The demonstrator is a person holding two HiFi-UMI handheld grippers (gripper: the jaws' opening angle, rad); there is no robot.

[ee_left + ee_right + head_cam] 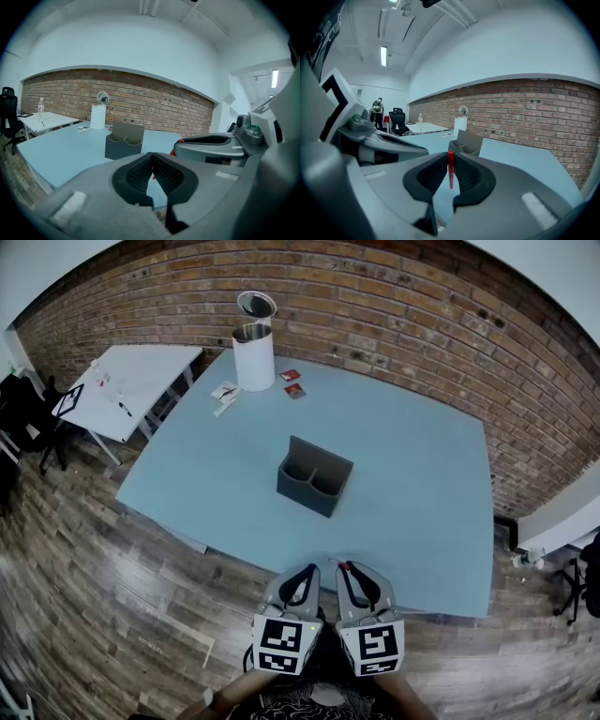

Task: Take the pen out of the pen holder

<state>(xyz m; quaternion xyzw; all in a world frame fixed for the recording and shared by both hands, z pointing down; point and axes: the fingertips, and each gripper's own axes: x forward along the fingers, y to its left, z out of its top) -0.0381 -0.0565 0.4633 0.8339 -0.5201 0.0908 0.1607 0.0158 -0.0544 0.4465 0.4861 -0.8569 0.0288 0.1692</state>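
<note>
Table (422, 484) is filling most of the head view, with the gray pen holder (315, 476) sitting about dead center on it, both pockets looking empty. A white bin (254, 352) is standing out at 11 o'clock from the holder, with some small red packets (292, 382) lying just to its right. Down at 6 o'clock, over the table's near edge, the left hand-held gripper (313, 569) and right hand-held gripper (342, 566) are hovering side by side, well apart from the holder.

In the left gripper view, its jaws are pressing together at the tips with nothing between them, and the holder is sitting at 12 o'clock beyond them.

In the right gripper view, the jaws are pinching the red pen (450, 168), which is standing upright between the pads. So the pen is sitting out of the holder, which is showing just past the tips at 12 o'clock.
</note>
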